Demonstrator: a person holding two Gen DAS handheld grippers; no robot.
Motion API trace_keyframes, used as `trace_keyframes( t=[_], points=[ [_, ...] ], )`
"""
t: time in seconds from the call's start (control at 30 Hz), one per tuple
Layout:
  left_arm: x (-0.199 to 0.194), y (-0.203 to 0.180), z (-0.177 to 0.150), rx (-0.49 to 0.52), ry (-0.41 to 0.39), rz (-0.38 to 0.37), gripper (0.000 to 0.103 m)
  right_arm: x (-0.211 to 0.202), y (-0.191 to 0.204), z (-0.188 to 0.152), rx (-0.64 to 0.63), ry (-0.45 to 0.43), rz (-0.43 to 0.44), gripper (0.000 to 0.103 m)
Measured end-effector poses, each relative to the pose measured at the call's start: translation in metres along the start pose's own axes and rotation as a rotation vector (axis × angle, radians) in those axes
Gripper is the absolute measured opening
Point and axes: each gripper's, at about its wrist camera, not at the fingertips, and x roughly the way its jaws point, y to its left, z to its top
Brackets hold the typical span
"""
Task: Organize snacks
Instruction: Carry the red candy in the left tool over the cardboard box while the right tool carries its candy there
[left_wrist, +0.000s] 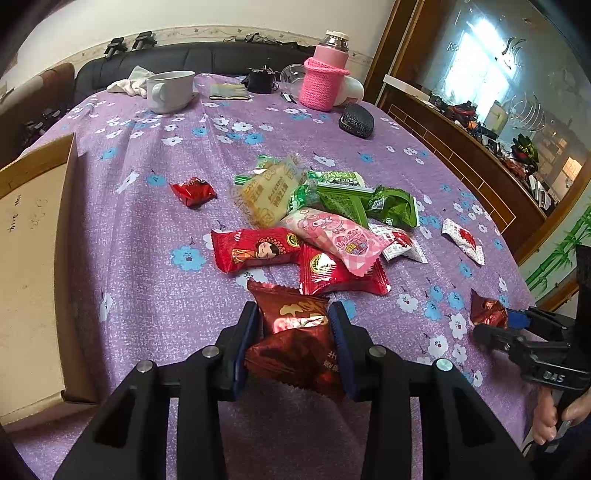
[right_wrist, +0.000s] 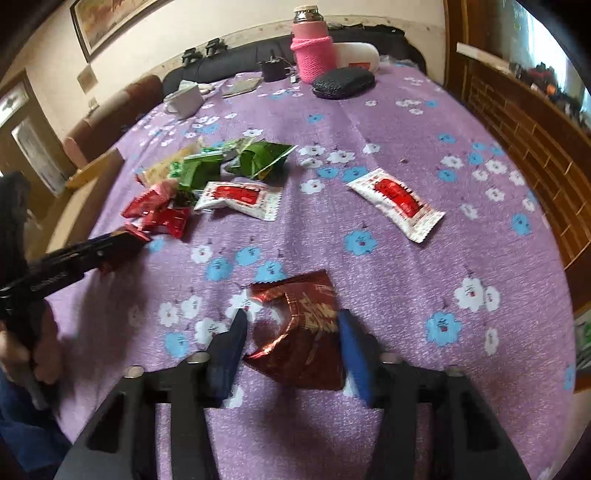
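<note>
Worktop (left_wrist: 140, 229) near edge: left hand-held gripper (left_wrist: 293, 314) tilts steeply down, pads pressing a dark red snack packet (left_wrist: 295, 332). Right hand-held gripper (right_wrist: 291, 325), likewise tilted down, straddles a crumpled red wrapper (right_wrist: 306, 332); whether it grips is unclear.

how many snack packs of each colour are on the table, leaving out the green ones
bright red pack: 3
dark red foil pack: 2
white and red pack: 2
pink pack: 1
yellow see-through pack: 1
total: 9
</note>
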Motion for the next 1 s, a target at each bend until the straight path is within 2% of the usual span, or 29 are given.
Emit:
trace_keyframes(
  t=[0.07, 0.17, 0.5, 0.7, 1.0],
  points=[
    [0.0, 0.0, 0.0, 0.0, 0.001, 0.004, 0.037, -0.001, 0.0, -0.001, -0.005, 0.0, -0.004, 0.043],
    [-0.002, -0.001, -0.002, 0.011, 0.005, 0.018, 0.036, -0.003, 0.002, 0.002, 0.002, -0.01, 0.012, 0.039],
    [-0.009, 0.004, -0.006, -0.005, 0.018, 0.014, 0.034, -0.015, 0.011, 0.013, 0.037, -0.064, 0.091, 0.039],
    [-0.022, 0.012, -0.006, -0.033, -0.012, 0.003, 0.034, -0.027, 0.027, 0.021, 0.039, -0.113, 0.154, 0.039],
    [-0.047, 0.021, -0.009, -0.062, -0.068, -0.02, 0.034, -0.032, 0.053, 0.032, 0.018, -0.118, 0.211, 0.039]
  ],
)
